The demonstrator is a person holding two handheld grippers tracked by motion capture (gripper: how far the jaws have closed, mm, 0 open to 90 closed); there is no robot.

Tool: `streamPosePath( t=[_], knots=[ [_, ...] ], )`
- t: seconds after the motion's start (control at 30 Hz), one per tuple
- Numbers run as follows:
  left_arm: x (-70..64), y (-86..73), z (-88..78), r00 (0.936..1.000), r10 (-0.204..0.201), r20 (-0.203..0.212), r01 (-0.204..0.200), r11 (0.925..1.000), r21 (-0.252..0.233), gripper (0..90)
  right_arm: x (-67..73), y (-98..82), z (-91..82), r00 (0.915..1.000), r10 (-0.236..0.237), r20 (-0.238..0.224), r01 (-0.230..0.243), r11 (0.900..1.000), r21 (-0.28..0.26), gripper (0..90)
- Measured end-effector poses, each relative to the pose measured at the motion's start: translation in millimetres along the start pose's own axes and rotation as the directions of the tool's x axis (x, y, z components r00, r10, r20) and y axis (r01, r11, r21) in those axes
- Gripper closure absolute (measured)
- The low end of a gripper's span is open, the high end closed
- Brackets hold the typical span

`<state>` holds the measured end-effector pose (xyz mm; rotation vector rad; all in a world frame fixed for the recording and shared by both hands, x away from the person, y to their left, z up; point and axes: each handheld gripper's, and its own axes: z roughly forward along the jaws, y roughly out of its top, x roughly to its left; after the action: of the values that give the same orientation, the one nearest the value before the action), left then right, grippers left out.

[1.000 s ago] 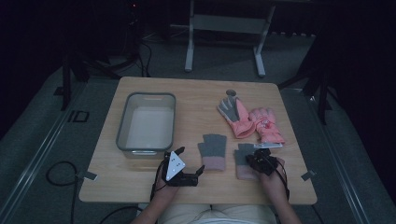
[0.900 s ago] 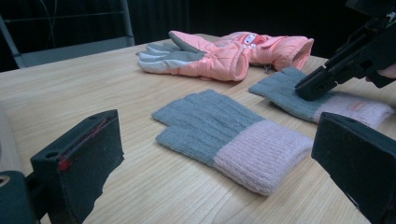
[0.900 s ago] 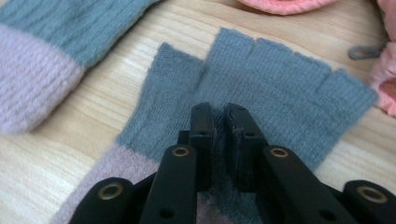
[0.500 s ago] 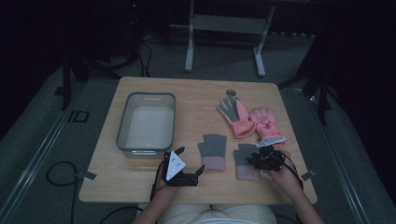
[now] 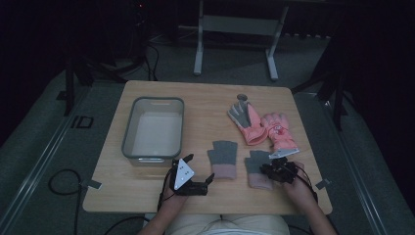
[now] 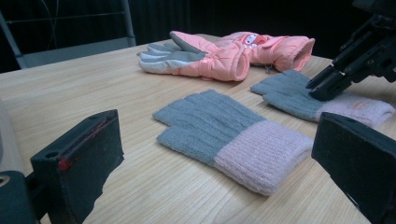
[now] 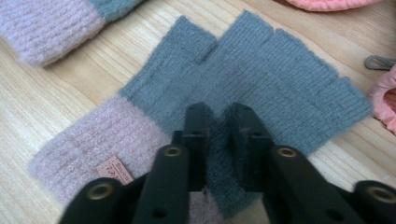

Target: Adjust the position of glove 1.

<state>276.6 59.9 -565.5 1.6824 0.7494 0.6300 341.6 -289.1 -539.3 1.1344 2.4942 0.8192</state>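
Flat on the desk (image 5: 205, 103), a fingerless knit glove (image 7: 261, 88), grey with a pink cuff, has a fold pinched between the right gripper's (image 7: 218, 122) fingers, which have just been closing.

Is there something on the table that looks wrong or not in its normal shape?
Yes. The right grey-and-pink knitted fingerless glove has a fold of fabric bunched up between the jaws of the right hand-held gripper. The left matching glove lies flat.

Open bare table (image 5: 205, 110) between grey bin (image 5: 153, 128) and pink ski gloves (image 5: 262, 126); free passage there. Near edge crowded: two knit gloves (image 5: 224, 158) side by side, narrow gap between. Left gripper (image 5: 188, 181) beside bin.
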Motion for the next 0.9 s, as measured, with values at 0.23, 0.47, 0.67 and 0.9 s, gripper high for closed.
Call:
streamPosePath(
  t=[0.23, 0.47, 0.67, 0.9],
  knots=[
    [1.0, 0.2, 0.4, 1.0, -0.006, 0.006, 0.006, 1.0, 0.003, 1.5, 3.0, 2.4, 0.1, 0.9991, 0.037, 0.018, -0.038, 0.999, 0.005, 84.9],
    [1.4, 0.1, 0.4, 0.9999, -0.012, 0.008, 0.012, 0.9999, 0.001, 1.5, 3.6, 17.3, -18.4, 0.9975, 0.066, -0.026, -0.068, 0.996, -0.053, 85.8],
    [1.6, 0.0, 0.4, 0.9999, -0.011, 0.007, 0.011, 0.9999, -0.002, 1.5, 9.0, 55.4, -47.3, 0.9981, 0.051, -0.036, -0.056, 0.986, -0.16, 85.9],
    [1.7, 0.2, 0.6, 0.9999, -0.007, 0.009, 0.007, 1.0, -0.001, 1.5, 24.7, 92.8, -43.1, 0.9947, 0.006, -0.103, -0.026, 0.981, -0.193, 85.8]
  ],
)
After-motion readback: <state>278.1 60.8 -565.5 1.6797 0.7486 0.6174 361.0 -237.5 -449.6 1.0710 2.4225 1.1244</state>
